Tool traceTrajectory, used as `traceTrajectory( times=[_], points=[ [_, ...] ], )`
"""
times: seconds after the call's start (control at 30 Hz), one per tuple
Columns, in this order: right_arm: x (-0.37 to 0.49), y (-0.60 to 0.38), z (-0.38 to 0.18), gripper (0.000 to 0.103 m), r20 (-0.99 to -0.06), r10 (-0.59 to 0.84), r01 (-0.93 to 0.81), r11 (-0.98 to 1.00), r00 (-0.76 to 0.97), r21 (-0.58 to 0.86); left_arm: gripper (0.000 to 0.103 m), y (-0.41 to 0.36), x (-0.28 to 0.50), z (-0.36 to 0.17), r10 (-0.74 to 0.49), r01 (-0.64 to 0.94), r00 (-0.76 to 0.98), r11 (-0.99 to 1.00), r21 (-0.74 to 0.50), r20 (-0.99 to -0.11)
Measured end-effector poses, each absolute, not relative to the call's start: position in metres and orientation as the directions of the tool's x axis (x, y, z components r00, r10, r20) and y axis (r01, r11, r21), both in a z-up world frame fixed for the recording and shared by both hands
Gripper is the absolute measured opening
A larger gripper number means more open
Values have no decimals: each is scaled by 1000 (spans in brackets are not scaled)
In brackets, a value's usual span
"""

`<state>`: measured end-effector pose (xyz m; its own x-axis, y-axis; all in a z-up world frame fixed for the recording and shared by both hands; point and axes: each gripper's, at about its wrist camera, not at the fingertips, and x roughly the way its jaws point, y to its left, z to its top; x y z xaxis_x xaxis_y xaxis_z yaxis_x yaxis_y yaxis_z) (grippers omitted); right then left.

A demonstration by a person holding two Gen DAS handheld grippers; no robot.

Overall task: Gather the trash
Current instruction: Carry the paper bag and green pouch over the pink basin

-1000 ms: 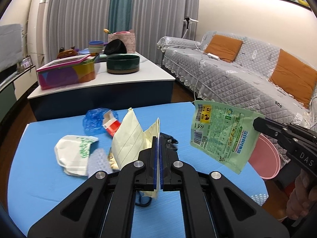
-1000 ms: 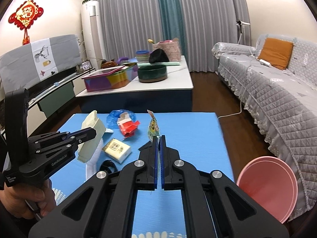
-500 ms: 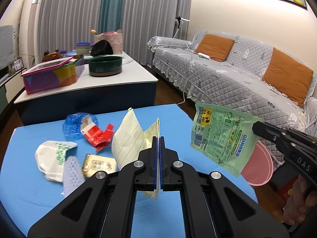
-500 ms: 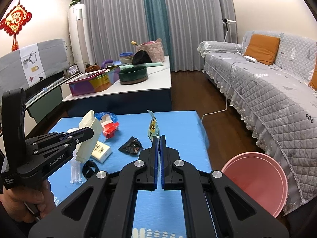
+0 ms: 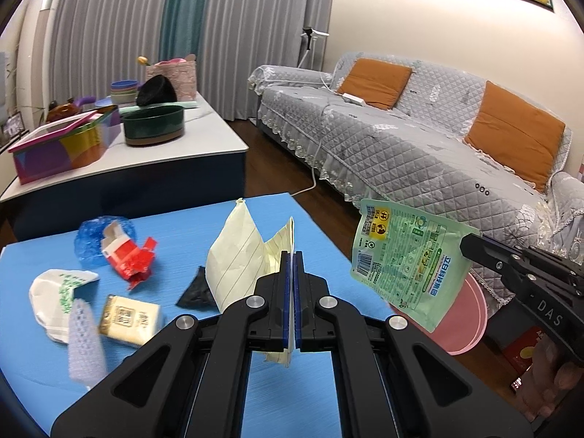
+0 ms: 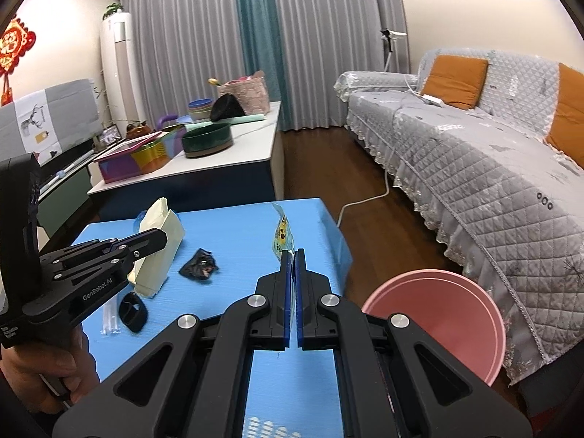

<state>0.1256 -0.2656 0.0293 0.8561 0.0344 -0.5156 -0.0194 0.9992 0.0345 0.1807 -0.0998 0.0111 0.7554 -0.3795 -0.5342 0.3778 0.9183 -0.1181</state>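
Both loads carried rightward toward pink bin (image 6: 434,325): left gripper (image 5: 291,255) clamped on lined paper (image 5: 237,255), right gripper (image 6: 293,253) on green pouch (image 5: 408,259); drop-off judged next.

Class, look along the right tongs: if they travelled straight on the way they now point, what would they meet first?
The right tongs, shut on the green pouch, point down over the blue table. Nothing lies ahead but bare tabletop near its far edge; depth is unclear, so they might overshoot it.
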Motion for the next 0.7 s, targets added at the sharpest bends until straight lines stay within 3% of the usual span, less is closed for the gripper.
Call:
traceTrajectory(
  times=[0.7],
  points=[
    [115,-351,24,2,-523,-113,159,986,845,44,1,-168,184,3,-464,468,702,873,-141,-540]
  ],
)
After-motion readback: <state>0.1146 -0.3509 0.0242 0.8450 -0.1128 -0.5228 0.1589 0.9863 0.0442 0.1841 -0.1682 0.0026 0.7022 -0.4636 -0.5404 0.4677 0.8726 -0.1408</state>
